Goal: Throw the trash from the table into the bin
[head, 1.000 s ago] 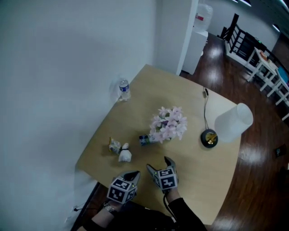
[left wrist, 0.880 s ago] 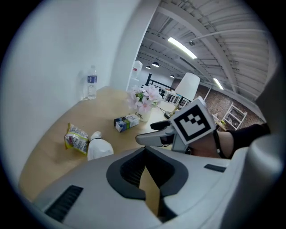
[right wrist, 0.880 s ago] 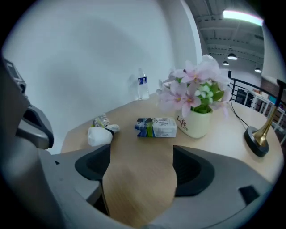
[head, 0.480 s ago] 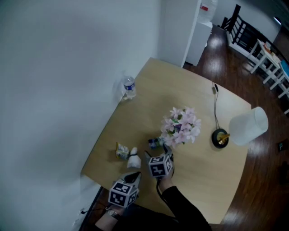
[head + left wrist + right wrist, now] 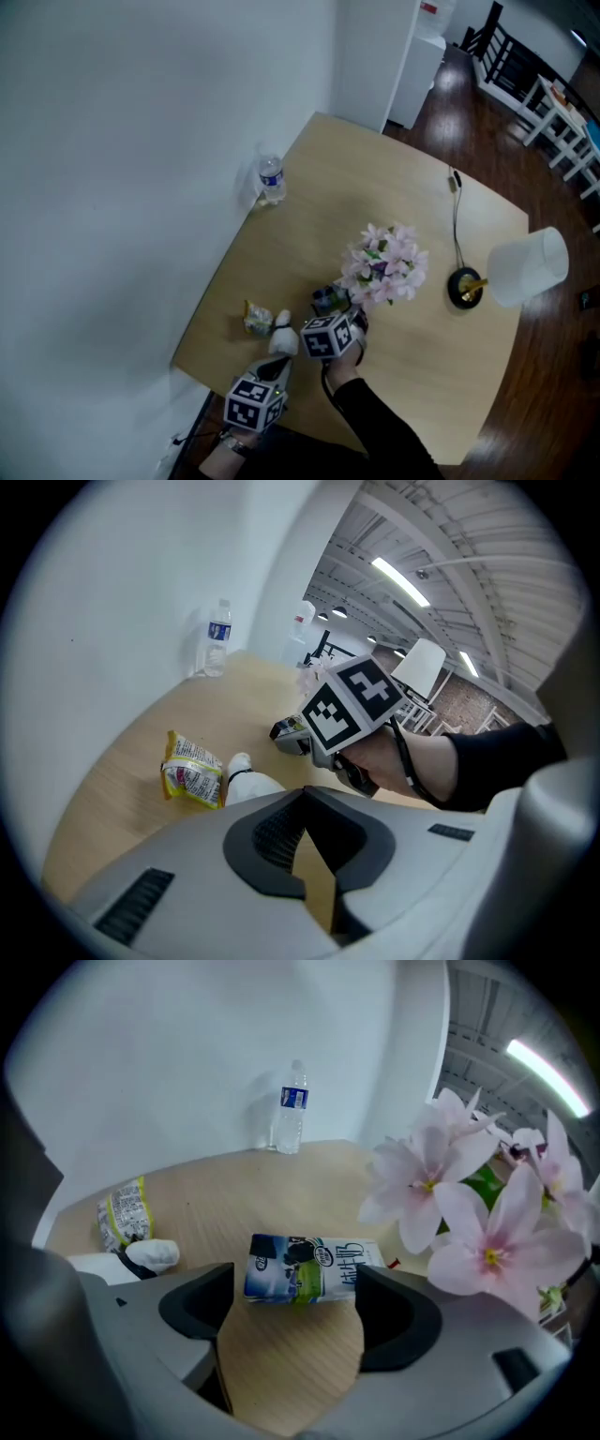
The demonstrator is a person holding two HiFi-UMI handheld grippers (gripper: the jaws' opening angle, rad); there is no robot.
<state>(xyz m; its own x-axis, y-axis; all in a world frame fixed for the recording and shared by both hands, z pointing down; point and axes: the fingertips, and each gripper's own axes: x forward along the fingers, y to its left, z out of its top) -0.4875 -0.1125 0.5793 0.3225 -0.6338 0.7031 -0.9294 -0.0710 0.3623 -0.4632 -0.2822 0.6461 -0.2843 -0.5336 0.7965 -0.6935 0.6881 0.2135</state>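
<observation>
Our right tongs stand released over the bench, jaws spread wide, with a small milk carton lying flat just at their tips beside pink flowers. Our left tongs hang clenched and empty near the bench's edge, close to a yellow snack wrapper.

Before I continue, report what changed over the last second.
The right gripper moved forward from the near edge of the table to the milk carton by the flowers, jaws open, not closed on it. The left gripper, wrapper and bottle stayed put.
</observation>
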